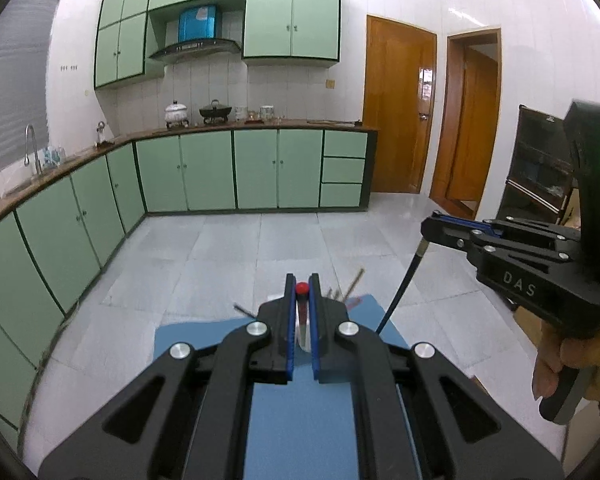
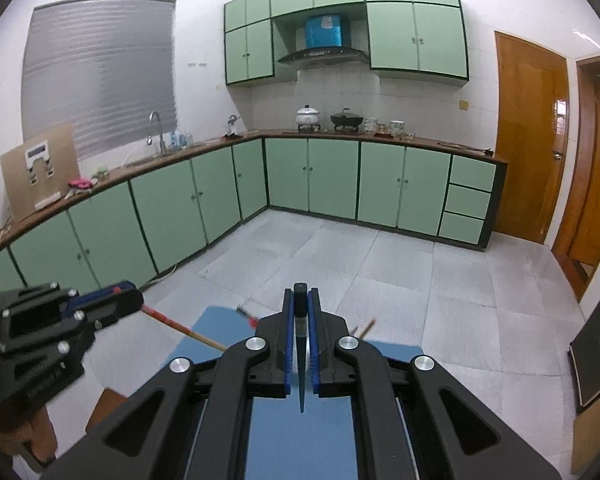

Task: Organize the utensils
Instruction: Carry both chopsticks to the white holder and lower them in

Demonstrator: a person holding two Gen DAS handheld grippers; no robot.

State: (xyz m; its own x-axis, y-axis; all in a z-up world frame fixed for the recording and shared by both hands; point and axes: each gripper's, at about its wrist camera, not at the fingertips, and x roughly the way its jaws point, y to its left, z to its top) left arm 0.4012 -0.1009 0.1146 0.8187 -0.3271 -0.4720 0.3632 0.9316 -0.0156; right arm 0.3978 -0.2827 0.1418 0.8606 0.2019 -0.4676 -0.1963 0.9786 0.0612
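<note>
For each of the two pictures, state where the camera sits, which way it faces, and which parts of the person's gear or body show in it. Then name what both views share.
Left wrist: on the left gripper, shut on a red-tipped stick, facing the green cabinets; right gripper and hand at right.
Right wrist: on the right gripper, shut on a black stick, facing the cabinets; left gripper at left.
Shared: cabinets, blue mat, wooden door.
</note>
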